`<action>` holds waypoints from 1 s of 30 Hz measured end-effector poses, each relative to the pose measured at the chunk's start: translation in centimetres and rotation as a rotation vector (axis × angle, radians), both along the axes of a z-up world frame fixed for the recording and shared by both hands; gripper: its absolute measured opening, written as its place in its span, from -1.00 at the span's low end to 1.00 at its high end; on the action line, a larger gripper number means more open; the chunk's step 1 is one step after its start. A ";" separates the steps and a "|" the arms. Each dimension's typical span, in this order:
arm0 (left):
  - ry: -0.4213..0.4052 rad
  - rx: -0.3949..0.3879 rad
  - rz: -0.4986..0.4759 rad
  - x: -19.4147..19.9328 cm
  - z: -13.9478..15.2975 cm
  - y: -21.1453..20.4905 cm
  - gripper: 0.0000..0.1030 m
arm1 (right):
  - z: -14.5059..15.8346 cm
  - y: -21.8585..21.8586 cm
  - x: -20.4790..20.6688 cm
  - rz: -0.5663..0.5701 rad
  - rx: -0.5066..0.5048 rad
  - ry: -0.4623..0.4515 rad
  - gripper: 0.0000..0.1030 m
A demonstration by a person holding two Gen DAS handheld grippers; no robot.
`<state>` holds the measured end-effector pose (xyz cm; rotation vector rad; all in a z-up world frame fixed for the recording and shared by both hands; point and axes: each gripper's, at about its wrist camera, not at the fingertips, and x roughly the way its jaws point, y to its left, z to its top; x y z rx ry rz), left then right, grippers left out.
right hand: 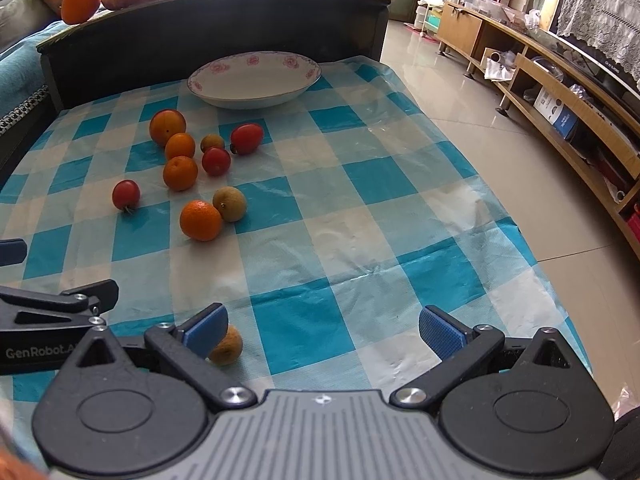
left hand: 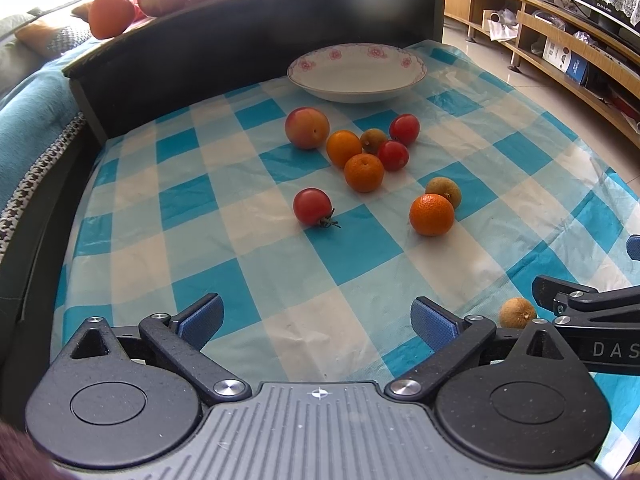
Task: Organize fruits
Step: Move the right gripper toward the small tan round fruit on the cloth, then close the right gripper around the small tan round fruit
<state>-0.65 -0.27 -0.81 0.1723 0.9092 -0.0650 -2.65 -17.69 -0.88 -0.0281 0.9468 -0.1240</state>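
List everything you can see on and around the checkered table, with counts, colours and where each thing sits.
bowl: one, white with pink flowers, empty, far end of table
tablecloth: one, blue and white check, covers table
peach-like fruit: one, red-orange, nearest the bowl
oranges: three, orange, mid-table
tomatoes: three, red, mid-table
brown round fruits: three, tan; two mid-table, one near edge beside the right gripper's finger
dark headboard: one, black, behind table, more fruit on top
wooden shelving: light brown, along the right wall
left gripper: black with blue pads, open, empty
right gripper: black with blue pads, open, empty
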 end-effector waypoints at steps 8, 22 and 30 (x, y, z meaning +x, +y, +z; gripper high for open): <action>0.009 0.002 -0.001 0.0 -0.1 0.0 0.95 | -0.1 0.1 0.0 0.009 0.012 0.009 0.97; 0.033 0.001 -0.003 0.1 -0.3 0.2 0.91 | -0.3 0.4 0.0 0.039 0.036 0.027 0.78; 0.045 -0.002 0.001 0.3 -0.4 0.5 0.91 | -0.5 1.6 0.0 0.113 0.034 0.029 0.62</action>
